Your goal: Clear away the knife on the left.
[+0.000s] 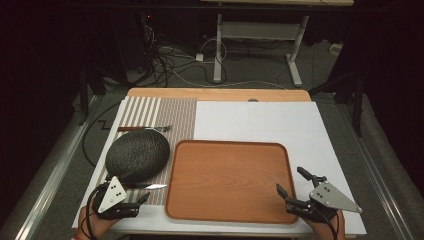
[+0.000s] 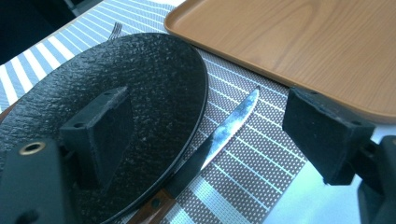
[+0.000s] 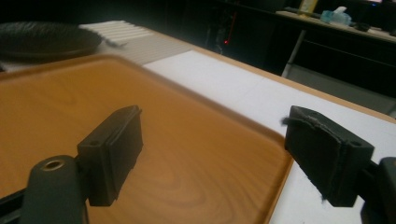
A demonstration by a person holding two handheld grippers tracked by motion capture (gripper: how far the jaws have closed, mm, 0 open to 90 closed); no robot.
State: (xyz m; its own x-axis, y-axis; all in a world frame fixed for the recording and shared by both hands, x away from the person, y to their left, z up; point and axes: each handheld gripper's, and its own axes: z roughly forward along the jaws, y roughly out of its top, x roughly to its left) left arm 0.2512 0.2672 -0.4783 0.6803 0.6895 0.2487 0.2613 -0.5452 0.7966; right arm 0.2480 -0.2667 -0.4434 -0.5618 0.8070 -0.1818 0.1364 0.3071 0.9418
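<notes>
Over at seven o'clock on the desk [image 1: 260, 120], the left gripper [image 1: 141, 198] sits low at the near edge, fingers [image 2: 100, 135] spread wide with nothing between them. From the left gripper view, one finger hangs over the black plate [image 2: 116, 93] and the other stands off toward the tray, the knife [image 2: 219, 137] lying in the gap below them, untouched. The knife rests on the striped mat [image 1: 175, 120], blade pointing toward three o'clock, its wooden handle tucked just under the plate's near rim. The plate sits at nine o'clock on the mat, and beyond it, at eleven o'clock, a fork [image 1: 147, 128] lies crosswise, just beside the plate's far rim.

Centre stage, the wooden tray [image 1: 227, 180] lies flat, its left rim just beside the mat.

Now to five o'clock: the right gripper [image 1: 291, 184] hovers at the tray's near right corner, fingers [image 3: 114, 149] wide apart and holding nothing. In the right gripper view, one finger stands over the tray's wood, the other over the white sheet [image 1: 300, 125] past the rim.
</notes>
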